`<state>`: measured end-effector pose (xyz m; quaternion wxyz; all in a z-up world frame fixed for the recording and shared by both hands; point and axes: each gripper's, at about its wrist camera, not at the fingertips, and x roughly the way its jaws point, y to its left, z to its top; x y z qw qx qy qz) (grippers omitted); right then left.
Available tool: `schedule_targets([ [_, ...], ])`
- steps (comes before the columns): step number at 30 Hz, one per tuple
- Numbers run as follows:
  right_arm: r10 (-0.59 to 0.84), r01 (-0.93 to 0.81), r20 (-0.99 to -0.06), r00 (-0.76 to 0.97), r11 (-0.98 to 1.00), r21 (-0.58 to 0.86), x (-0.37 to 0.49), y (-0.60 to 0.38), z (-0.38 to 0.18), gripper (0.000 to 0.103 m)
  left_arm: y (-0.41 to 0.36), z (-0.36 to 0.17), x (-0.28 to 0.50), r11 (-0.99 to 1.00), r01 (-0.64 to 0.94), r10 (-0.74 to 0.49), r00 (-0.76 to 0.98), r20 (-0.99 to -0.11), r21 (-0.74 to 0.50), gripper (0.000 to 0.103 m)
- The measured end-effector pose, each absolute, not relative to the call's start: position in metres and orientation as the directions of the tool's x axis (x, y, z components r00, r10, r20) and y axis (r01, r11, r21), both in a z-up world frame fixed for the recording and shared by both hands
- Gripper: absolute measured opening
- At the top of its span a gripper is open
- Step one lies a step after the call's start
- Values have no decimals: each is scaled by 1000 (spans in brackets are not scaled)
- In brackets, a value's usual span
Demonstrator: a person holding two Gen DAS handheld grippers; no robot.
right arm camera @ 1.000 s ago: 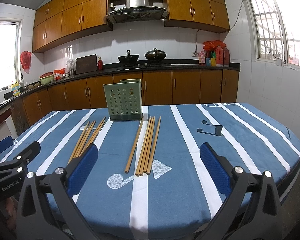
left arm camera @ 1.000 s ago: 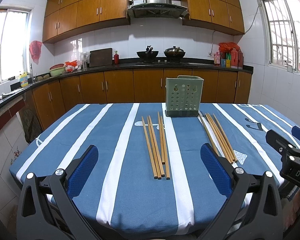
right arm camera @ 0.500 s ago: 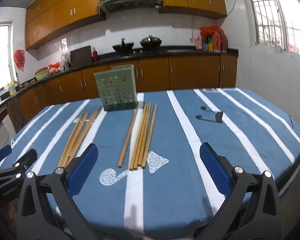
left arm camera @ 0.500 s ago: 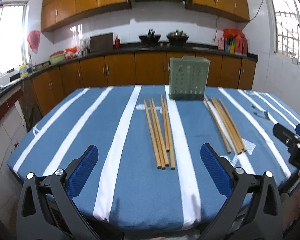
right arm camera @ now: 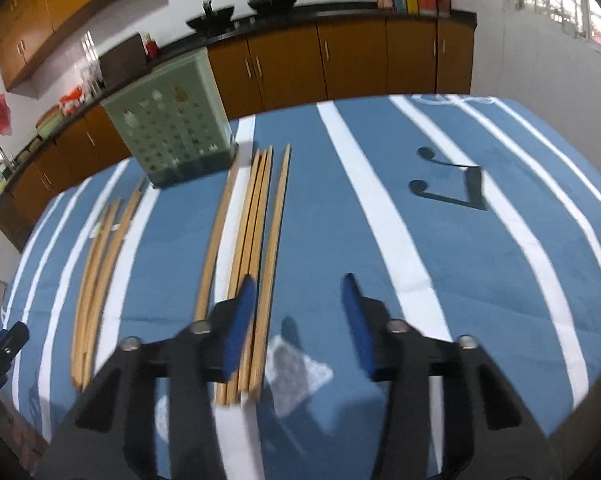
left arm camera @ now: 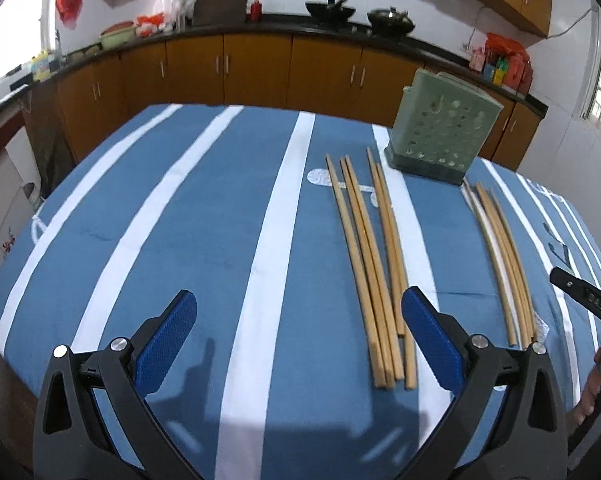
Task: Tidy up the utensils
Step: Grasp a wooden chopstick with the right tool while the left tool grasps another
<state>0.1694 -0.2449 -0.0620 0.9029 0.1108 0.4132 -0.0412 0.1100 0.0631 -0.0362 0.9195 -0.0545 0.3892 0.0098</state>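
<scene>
Two groups of wooden chopsticks lie on the blue striped tablecloth. The left group (left arm camera: 374, 264) lies just ahead and right of my open left gripper (left arm camera: 298, 322), whose right finger is over its near ends. The right group (right arm camera: 254, 256) lies under the left finger of my right gripper (right arm camera: 298, 300), which is partly closed, with nothing between its pads. The left group also shows in the right wrist view (right arm camera: 100, 264), the right group in the left wrist view (left arm camera: 504, 256). A green perforated utensil holder (left arm camera: 440, 136) (right arm camera: 172, 128) stands upright beyond both groups.
The table (left arm camera: 140, 216) carries a blue cloth with white stripes and a music note print (right arm camera: 452, 188). Kitchen cabinets and a counter with pots (left arm camera: 332, 8) run behind it. The other gripper shows at each view's edge (left arm camera: 588, 304) (right arm camera: 0, 348).
Both grippers have moved forward and tilted down over the table toward the chopsticks. The right gripper's jaws have narrowed from wide open. The chopsticks and holder have not moved.
</scene>
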Motion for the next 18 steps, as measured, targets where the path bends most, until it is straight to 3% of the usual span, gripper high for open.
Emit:
schedule_targets([
  [5, 46, 146, -789, 613, 974, 170, 194, -236, -76, 31, 65, -42, 126, 996, -44, -29, 669, -743, -79, 101],
  [11, 10, 134, -798, 603, 985, 113, 202, -232, -85, 15, 61, -47, 138, 995, -8, -68, 655, -753, -96, 99],
  [13, 10, 144, -796, 605, 982, 122, 203, -238, -85, 9, 59, -48, 143, 994, 7, -86, 644, -760, -106, 90],
  [16, -1, 173, -797, 605, 976, 130, 206, -249, -84, 8, 55, -52, 152, 993, 26, -108, 620, -777, -117, 71],
  [18, 3, 173, -796, 605, 976, 136, 206, -251, -84, 8, 51, -55, 155, 992, 43, -118, 608, -785, -115, 67],
])
